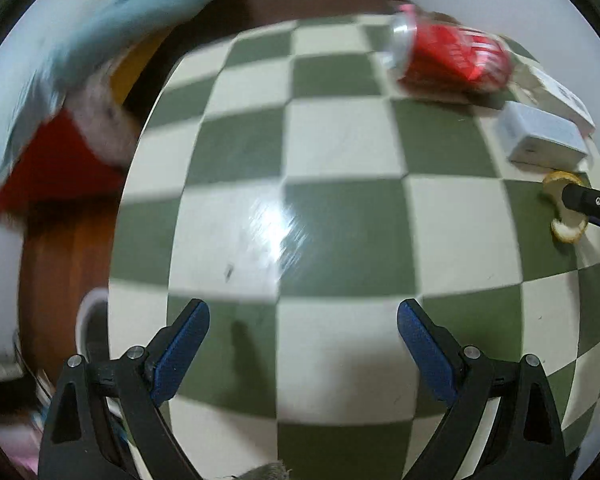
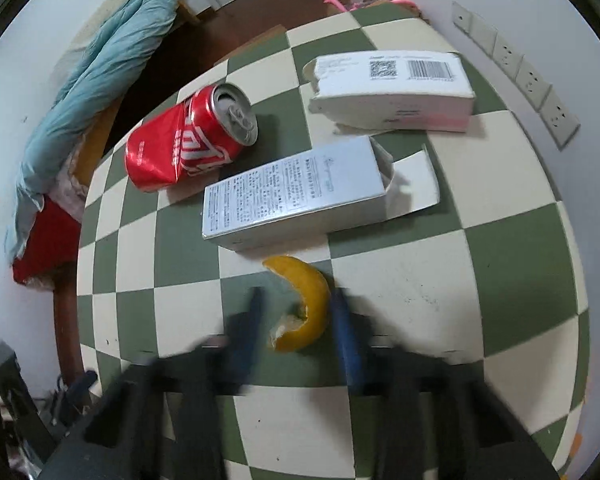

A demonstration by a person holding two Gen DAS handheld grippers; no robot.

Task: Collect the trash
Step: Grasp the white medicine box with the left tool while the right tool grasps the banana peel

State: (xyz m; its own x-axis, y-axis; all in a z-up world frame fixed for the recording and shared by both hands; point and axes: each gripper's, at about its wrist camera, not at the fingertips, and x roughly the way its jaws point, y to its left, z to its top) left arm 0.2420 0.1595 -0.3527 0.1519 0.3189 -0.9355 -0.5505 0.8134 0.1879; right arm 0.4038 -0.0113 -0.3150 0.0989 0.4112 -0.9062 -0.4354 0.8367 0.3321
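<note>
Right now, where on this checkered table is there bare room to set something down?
Bare: the checkered table between the left tongs and the red can. Crowded: can, two cartons and orange peel at the right tongs.

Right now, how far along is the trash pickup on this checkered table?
Done: nothing visibly collected yet. In hand: the right hand-held gripper straddles the orange peel, too blurred to confirm a grip; the left hand-held gripper is open and empty over the table. Left: the dented red can, the open white box and the barcode box all lie on the table.
</note>
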